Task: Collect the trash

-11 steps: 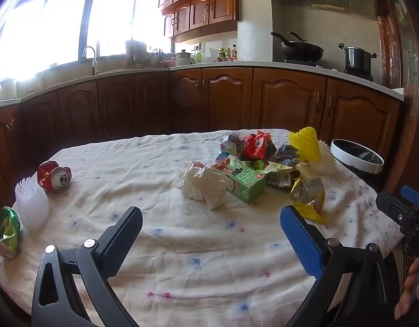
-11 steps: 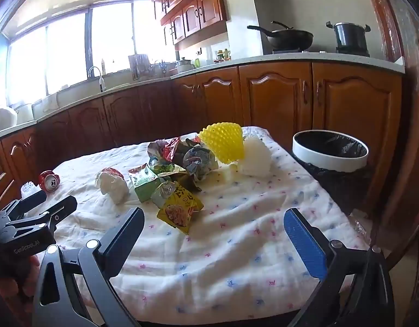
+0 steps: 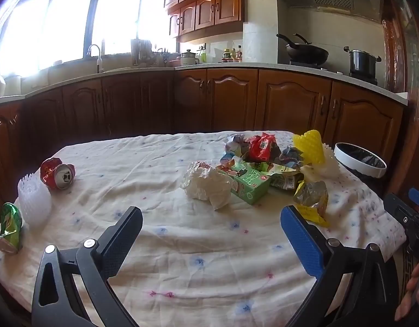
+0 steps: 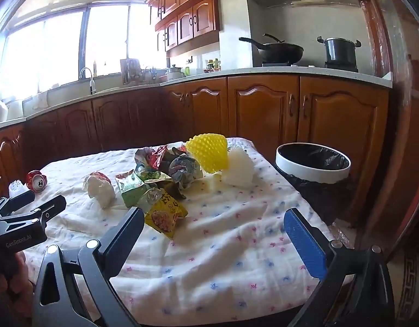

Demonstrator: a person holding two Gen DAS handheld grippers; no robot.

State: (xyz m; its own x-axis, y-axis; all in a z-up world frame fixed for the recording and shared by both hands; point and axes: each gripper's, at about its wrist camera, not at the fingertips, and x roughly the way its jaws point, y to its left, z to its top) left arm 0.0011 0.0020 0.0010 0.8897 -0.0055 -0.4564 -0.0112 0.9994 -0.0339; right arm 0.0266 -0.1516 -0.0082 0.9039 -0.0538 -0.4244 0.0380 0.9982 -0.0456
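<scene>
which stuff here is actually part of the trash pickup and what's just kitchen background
For the job: crushed red can, green can, white foam nets, crumpled white wrapper, green carton, yellow snack bag, yellow foam net, lined bin.

Just there: wok, pot, faucet, tablecloth.

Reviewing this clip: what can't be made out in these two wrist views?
- Inside of the white-rimmed bin with black liner: both views see only rim and liner; contents hidden.
- Print on the green carton and yellow snack wrapper: too small, crumpled.
- Wrappers low in the central pile: covered by those on top.
- Green crushed can: warped at the left wrist view's edge.
- Window area: overexposed.
</scene>
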